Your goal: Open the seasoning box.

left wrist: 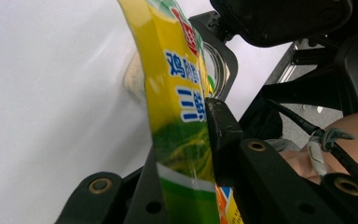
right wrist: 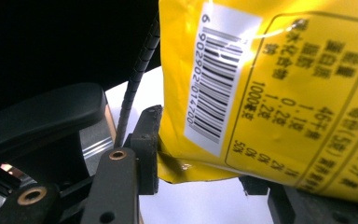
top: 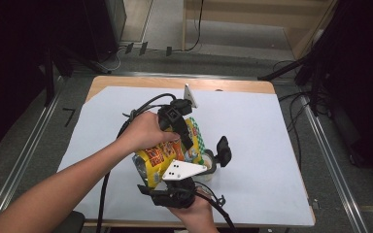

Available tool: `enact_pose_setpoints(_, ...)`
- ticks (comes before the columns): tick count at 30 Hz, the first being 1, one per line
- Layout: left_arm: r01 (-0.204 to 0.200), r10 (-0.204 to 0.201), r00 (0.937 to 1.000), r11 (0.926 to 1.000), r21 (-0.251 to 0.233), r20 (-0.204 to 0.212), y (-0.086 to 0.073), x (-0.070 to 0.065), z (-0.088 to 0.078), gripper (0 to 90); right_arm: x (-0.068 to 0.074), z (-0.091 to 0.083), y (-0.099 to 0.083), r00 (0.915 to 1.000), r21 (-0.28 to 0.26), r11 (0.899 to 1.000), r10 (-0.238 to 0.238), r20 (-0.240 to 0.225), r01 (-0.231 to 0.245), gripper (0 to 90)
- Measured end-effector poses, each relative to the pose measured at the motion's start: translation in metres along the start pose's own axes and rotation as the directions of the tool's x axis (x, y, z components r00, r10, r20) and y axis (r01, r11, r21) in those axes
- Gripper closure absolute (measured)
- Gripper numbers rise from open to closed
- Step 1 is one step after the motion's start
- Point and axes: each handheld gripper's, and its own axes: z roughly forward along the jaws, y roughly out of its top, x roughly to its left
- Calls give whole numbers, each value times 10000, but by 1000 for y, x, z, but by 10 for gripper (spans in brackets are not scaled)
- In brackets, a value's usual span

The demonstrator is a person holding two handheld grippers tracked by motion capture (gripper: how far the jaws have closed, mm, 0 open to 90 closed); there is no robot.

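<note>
A yellow snack bag (top: 167, 150) is held above the white table cover (top: 252, 126) at the centre of the high view, between both grippers. In the left gripper view, the left gripper (left wrist: 186, 140) is seen pressed together on the thin edge of the bag (left wrist: 177, 93), with the jaws clamped flat on the film. In the right gripper view, the right gripper (right wrist: 200, 177) is seen with its jaws on either side of the lower corner of the bag (right wrist: 270, 93), below the barcode label (right wrist: 219, 74). One jaw lies against the film at centre-left; the other is covered by the bag at lower right, so a firm pinch is judged likely but cannot be confirmed from that side.

Possible faults from this position:
- The film may be torn unevenly if the two grippers are pulled apart at an angle, and the contents may be spilled onto the cover.
- The smooth film may slip out of the right gripper's jaws, because only a small corner is caught.
- A round jar (left wrist: 216, 70), seen behind the bag at upper centre of the left gripper view, may be knocked if the bag swings.

Limits of visibility:
- In the high view, the left hand (top: 145, 131) and the right gripper's grey plate (top: 182, 170) cover much of the bag.
- The top seal of the bag cannot be made out.
- The jar is largely hidden, and its contents cannot be determined.
- The bag is cut off at the frame edges in both gripper views.
</note>
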Motion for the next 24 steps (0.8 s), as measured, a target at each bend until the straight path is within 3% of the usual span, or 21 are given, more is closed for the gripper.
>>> enact_pose_setpoints(14, -226, 247, 9994, 9965, 799, -259, 18, -4, 10, 900, -7, -7, 0, 9969, -200, 9973, 700, -349, -707, 586)
enact_pose_setpoints(20, -92, 125, 9992, 9961, 877, -378, 20, -4, 12, 900, -7, -6, -1, 9966, -190, 9968, 766, -313, -772, 558)
enact_pose_setpoints(24, -21, 60, 9991, 9960, 896, -429, 20, -5, 12, 900, -7, -4, -1, 9981, -57, 9984, 554, -268, -555, 560)
